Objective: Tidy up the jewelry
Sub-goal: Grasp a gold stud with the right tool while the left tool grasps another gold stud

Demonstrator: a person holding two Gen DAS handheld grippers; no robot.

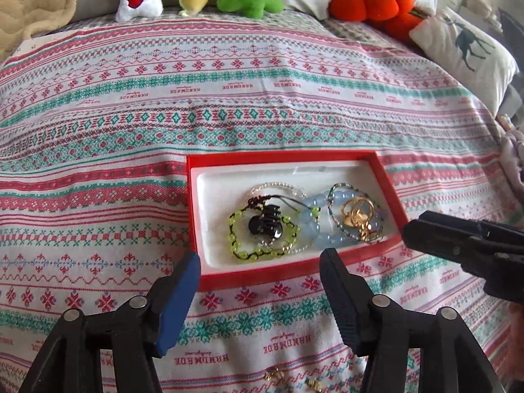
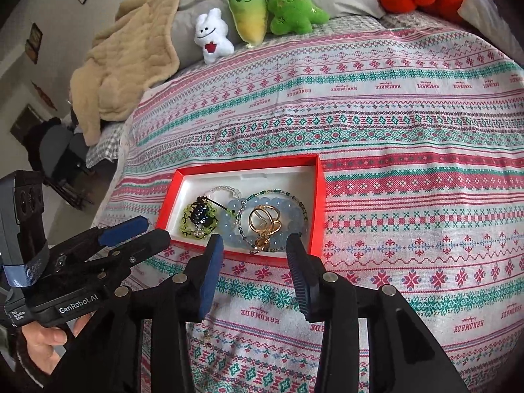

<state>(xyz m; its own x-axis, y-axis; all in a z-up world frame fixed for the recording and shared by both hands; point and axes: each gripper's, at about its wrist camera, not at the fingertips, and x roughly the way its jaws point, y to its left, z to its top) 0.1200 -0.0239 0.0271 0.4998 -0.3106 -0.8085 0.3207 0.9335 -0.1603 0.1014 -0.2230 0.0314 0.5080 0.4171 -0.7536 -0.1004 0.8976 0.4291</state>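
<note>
- A red jewelry box (image 1: 386, 177) with a white liner lies on the patterned bedspread (image 1: 229, 75), just ahead of both tongs' tips.
- Inside it, a heap: a lime-green beaded bracelet (image 1: 235, 229) with a black hair claw (image 1: 267, 226) on top, a clear bead strand (image 1: 278, 186) behind, a pale blue bead bracelet (image 1: 314, 226), and gold rings (image 1: 358, 216) within a thin green-beaded loop.
- The left gripper (image 1: 260, 262) stands wide apart with nothing between its blue pads, tips over the box's near rim.
- The right gripper (image 2: 253, 249) is partly spread, empty, its tips at the near rim before the gold rings (image 2: 263, 221).
- Small gold pieces (image 1: 271, 375) lie on the cloth beneath the left tongs.
</note>
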